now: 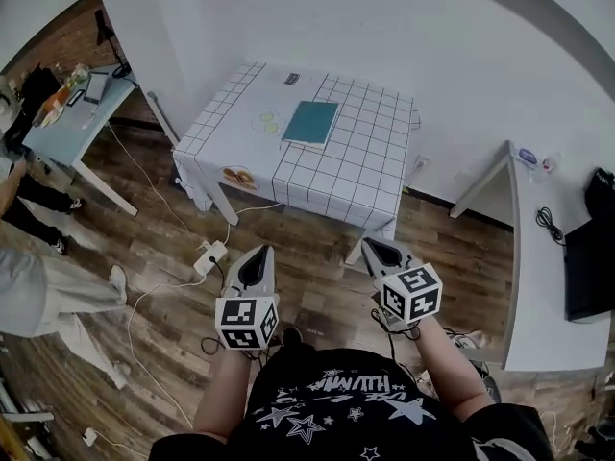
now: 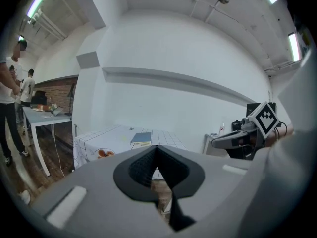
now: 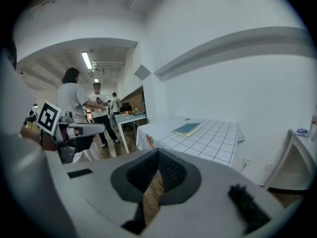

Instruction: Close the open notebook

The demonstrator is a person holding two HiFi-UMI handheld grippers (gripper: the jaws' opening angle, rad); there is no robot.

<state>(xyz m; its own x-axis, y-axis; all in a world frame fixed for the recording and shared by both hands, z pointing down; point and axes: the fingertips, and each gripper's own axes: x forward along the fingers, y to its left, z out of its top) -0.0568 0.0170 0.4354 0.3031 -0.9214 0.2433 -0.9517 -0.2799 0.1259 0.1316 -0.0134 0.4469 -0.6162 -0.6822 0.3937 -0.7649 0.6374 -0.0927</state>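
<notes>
Closest to the person's body, the left gripper (image 1: 259, 254) and the right gripper (image 1: 375, 250) are pointing forward and slightly down over the wooden floor (image 1: 317, 243). Each one's jaws are pressing together at the tips with nothing between them. Just beyond the left gripper, a white power strip (image 1: 209, 255) is lying on the floor with its cable (image 1: 154, 296) trailing towards the person's left. Farther ahead and well apart from both grippers, the table (image 1: 370, 176) is standing against the white wall under a checked cloth. The notebook (image 1: 311, 123) is lying flat near the middle of the table, just beside two pale green marks (image 1: 268, 121) that I cannot identify. From this distance the notebook is probably showing a closed teal cover with a pale strip along one edge, though a page lying open cannot be ruled out. If it is already shut, any push from a gripper risks sliding it across the smooth cloth or dragging the cloth with it. If it is open, shut jaws can only nudge the cover, and a glancing nudge is likely to shift the whole book rather than fold it. The cable is also waiting to snag a foot on the way to the table.
</notes>
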